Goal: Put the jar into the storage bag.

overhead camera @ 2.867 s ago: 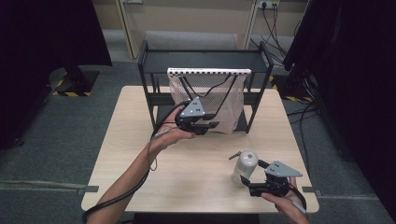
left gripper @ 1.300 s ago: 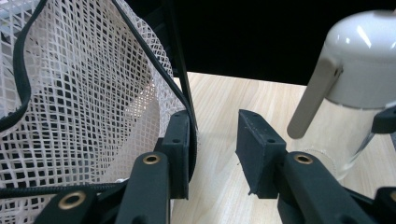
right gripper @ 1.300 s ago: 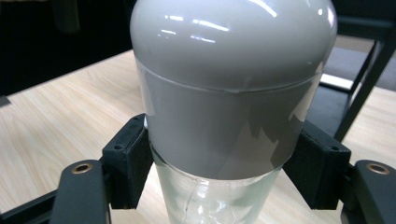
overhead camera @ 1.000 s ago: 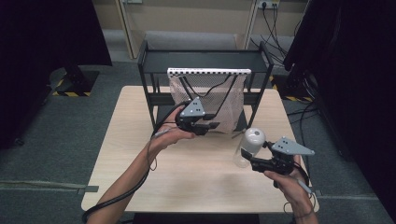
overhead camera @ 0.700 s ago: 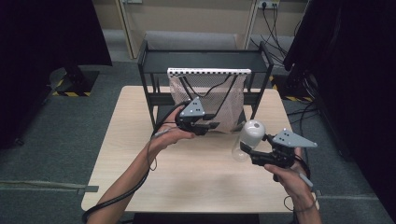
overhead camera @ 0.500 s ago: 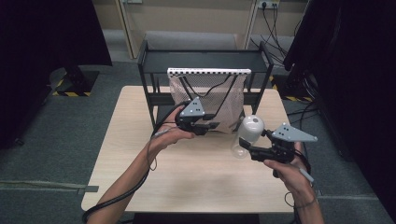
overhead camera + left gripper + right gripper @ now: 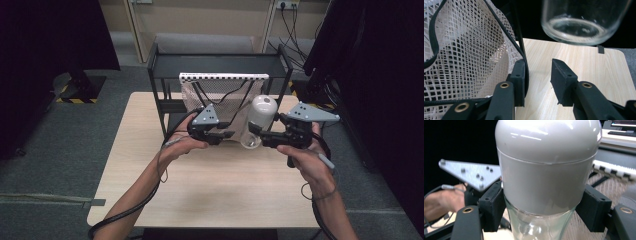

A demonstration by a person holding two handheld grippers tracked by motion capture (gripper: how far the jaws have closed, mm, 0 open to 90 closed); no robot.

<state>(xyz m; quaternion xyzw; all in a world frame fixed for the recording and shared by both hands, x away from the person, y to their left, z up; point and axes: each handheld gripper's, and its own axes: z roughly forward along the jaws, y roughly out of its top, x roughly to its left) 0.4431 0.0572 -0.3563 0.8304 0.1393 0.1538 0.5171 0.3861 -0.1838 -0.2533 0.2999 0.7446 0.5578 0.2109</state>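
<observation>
A clear glass bottle (image 7: 260, 119) with a rounded grey cap hangs upright above the table, my right gripper (image 7: 256, 139) shut on it. In the right gripper view the pads (image 7: 492, 205) press just under the cap of the bottle (image 7: 546, 170). A white mesh bag (image 7: 220, 95) with black trim hangs from a black metal rack (image 7: 215, 60). My left gripper (image 7: 221, 134) is at the bag's front edge, just left of the bottle. Its jaws stand apart over bare wood, with the bag's black rim (image 7: 522, 53) against the inner face of one jaw. The bottle's glass base (image 7: 576, 23) hovers above them.
The light wooden table (image 7: 215, 190) has free room in front of both hands. The rack stands at the table's far edge, a checkered strip (image 7: 225, 76) along the bag's top. Dark curtains (image 7: 50, 35) flank both sides, and cables trail from the grippers.
My right gripper has lifted the bottle off the table's front right and carried it up and left, close to the bag. The left gripper has stayed at the bag.
</observation>
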